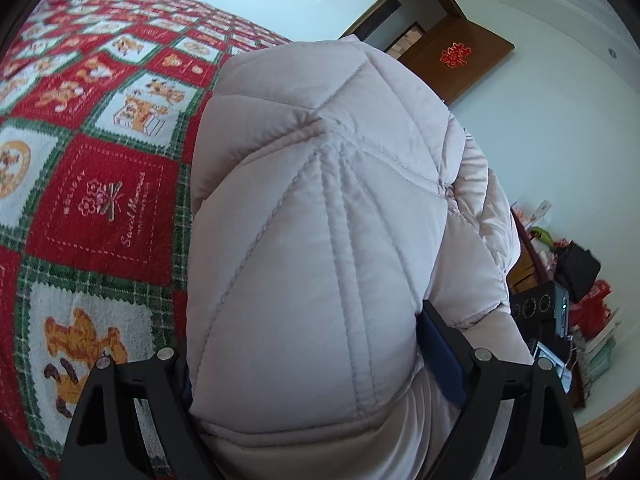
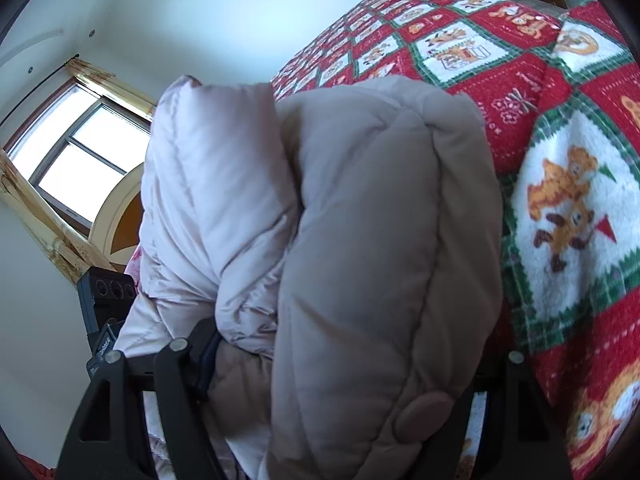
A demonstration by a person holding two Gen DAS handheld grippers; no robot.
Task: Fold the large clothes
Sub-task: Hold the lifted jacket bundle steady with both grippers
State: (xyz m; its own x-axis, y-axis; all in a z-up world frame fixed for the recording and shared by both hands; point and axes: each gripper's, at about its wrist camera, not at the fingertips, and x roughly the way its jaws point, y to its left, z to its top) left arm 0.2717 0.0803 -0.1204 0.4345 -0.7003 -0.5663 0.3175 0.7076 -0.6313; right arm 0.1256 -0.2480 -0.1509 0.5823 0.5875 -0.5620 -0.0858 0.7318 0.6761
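— Behind everything lay the red teddy-bear blanket (image 1: 100, 208), right?

— Yes. The left gripper (image 1: 316, 364) pinched a thick fold of the pale quilted jacket (image 1: 320, 240); the right gripper (image 2: 340, 364) clamped another. Its bulk ran toward twelve o'clock, hiding both sets of fingertips.
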